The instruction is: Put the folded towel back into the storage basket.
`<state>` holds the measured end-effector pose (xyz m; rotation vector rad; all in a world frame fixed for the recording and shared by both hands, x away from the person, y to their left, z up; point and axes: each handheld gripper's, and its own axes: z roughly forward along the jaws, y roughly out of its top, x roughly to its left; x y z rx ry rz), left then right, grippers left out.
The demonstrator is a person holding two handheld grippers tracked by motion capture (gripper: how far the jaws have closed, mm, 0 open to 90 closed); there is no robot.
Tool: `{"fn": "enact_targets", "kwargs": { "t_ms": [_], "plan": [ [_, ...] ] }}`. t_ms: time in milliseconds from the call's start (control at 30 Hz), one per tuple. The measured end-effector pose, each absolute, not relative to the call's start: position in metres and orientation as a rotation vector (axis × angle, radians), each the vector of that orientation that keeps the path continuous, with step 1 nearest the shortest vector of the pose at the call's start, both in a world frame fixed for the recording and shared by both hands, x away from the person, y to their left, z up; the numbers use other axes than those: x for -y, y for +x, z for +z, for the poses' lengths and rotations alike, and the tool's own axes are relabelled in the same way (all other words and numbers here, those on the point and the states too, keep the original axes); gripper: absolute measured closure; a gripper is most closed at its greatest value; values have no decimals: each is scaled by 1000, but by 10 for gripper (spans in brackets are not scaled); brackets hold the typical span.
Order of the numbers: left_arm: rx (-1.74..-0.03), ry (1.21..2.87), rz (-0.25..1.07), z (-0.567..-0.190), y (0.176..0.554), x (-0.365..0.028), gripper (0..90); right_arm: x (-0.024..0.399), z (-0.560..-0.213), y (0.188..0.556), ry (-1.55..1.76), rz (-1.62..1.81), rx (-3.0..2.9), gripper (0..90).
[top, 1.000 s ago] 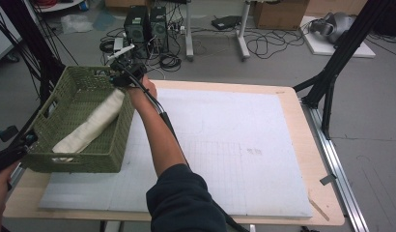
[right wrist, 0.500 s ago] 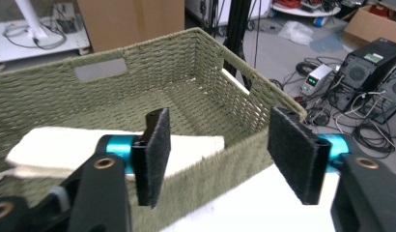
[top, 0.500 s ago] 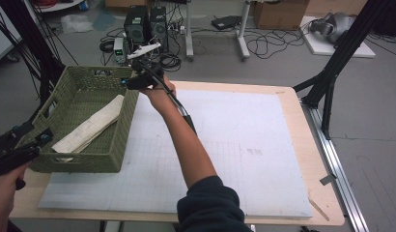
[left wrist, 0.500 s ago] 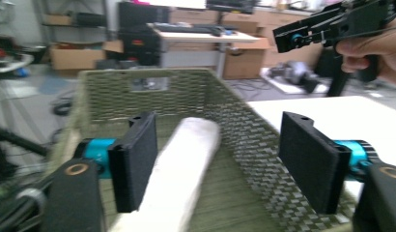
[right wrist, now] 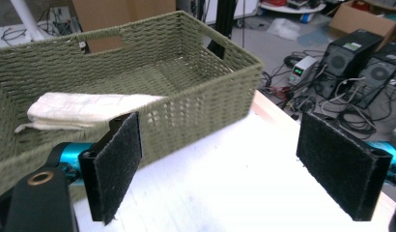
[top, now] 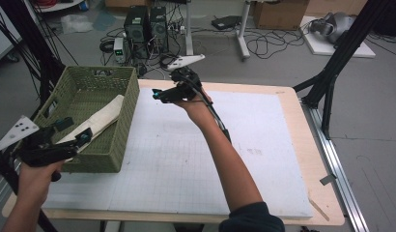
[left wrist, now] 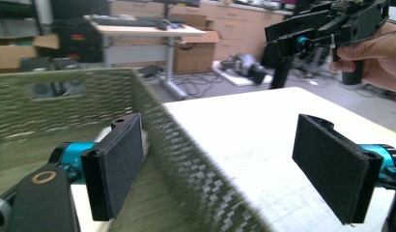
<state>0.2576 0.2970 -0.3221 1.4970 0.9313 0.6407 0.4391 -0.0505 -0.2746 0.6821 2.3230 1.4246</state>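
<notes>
- Both claws, left claw [top: 75, 137] and right claw [top: 160, 94], have just been opening; nothing sits between the jaws.
- Folded cloth [top: 102, 118] leans on the basket [top: 123, 121] wall; a claw snagging that wall while pulling away could tip it out.

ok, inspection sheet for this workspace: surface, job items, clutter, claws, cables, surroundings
Surface: white gridded mat on a wooden table, bare where it shows.
Job's things: green woven basket at the table's left end; a folded cream cloth lies inside it, one end leaning on the right wall.
Clutter: nothing seen on the mat.
Claws: left claw at the basket's near rim, jaws have just been opening, nothing between them; right claw held above the mat beside the basket, jaws have just been opening, nothing between them.
Cables: a black cable runs along the right forearm.
Surroundings: computer towers, loose floor cables, cardboard boxes.
</notes>
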Motion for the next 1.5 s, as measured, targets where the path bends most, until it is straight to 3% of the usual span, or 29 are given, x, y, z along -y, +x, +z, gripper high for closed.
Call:
{"fn": "enact_targets", "kwargs": {
  "t_ms": [367, 867, 1500],
  "plan": [
    [-803, 1562, 560, -330, 275, -243, 189, 131, -283, 406, 750, 1398, -2273, 118],
    [-681, 1619, 480, -346, 291, -174, 198, 233, -332, 347, 880, 1349, -2215, 116],
    [-658, 1706, 429, -394, 299, -127, 201, 299, -389, 283, 1025, 1272, -2067, 116]
  ]
}}
